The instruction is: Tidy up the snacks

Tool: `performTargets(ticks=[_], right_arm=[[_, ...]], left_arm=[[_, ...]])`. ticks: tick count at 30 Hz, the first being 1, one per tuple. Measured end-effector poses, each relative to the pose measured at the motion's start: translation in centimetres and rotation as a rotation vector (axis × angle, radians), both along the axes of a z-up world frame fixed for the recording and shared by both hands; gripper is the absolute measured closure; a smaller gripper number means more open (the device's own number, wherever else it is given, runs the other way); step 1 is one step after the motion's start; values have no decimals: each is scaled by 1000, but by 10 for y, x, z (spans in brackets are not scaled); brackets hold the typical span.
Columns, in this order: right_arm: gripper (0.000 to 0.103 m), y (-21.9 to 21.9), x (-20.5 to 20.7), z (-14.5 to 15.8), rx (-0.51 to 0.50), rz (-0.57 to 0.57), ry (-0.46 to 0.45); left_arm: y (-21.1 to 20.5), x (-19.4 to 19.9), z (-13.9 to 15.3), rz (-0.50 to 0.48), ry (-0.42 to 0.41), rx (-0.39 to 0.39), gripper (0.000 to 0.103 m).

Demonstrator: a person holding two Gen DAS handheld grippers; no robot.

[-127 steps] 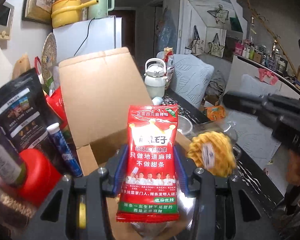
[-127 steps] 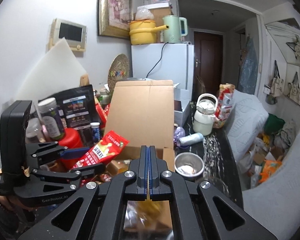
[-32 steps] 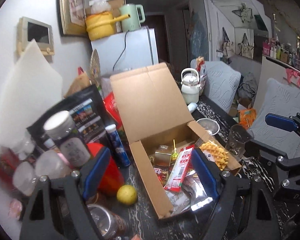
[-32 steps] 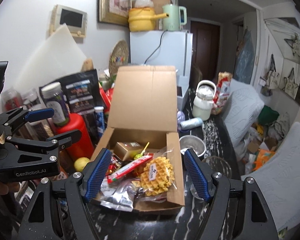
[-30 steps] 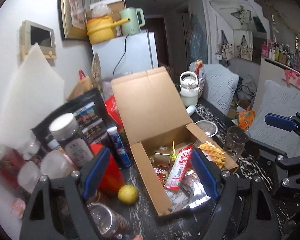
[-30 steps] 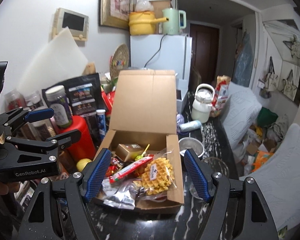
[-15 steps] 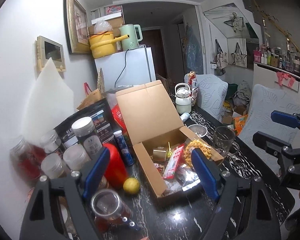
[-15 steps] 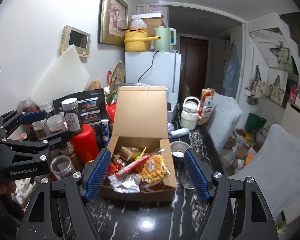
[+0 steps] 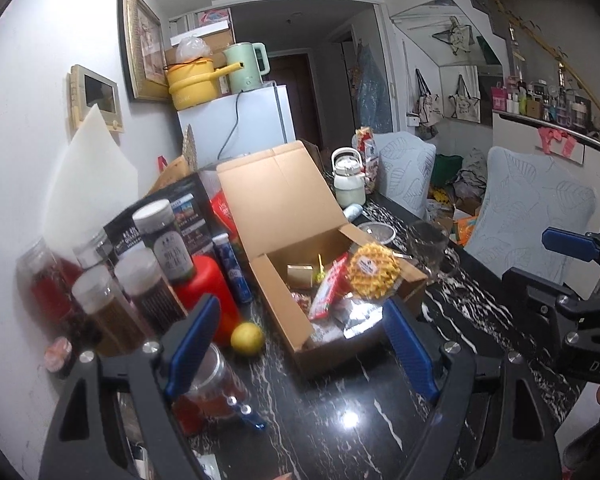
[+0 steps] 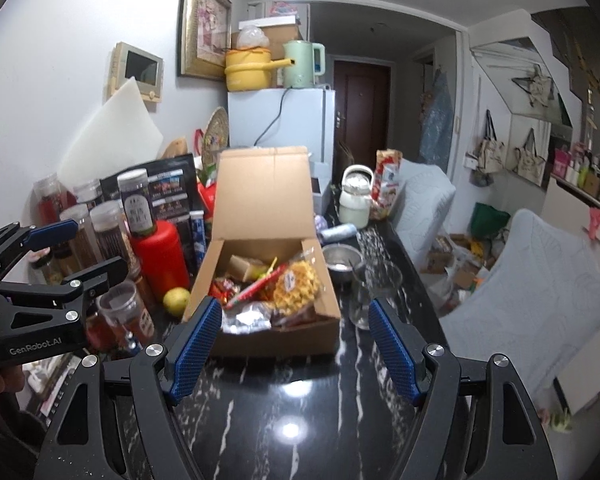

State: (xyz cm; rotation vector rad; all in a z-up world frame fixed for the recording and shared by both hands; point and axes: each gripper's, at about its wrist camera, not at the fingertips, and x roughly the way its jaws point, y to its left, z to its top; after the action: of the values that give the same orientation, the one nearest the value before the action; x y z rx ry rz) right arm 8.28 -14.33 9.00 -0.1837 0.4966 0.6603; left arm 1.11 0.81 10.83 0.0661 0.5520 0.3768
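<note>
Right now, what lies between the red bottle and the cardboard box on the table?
In the right wrist view, a yellow lemon sits on the black table between the red bottle and the cardboard box.

A cardboard box (image 9: pixel 284 280) sits open on the dark marble table (image 9: pixel 340 420), holding a round waffle (image 9: pixel 373 275) and a red snack packet (image 9: pixel 328 292). A lemon (image 9: pixel 247 333) lies just beside it. Both jaws of the left gripper (image 9: pixel 300 344) stand apart, empty.
</note>
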Motion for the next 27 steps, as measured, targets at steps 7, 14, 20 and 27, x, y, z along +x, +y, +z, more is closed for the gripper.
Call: performTargets(ticks=[7, 14, 20, 27], right_arm=[[27, -3, -8, -22, -19, -14, 33], [27, -7, -8, -32, -27, -29, 54], [27, -8, -7, -34, -34, -35, 56], [27, -8, -4, -35, -46, -42, 58]], left_arm=[[-5, -4, -20, 14, 24, -9, 20], [-5, -4, -30, 6, 50, -26, 20], [-5, 1, -31, -4, 58, -37, 20], [-4, 5, -33, -12, 67, -52, 20]])
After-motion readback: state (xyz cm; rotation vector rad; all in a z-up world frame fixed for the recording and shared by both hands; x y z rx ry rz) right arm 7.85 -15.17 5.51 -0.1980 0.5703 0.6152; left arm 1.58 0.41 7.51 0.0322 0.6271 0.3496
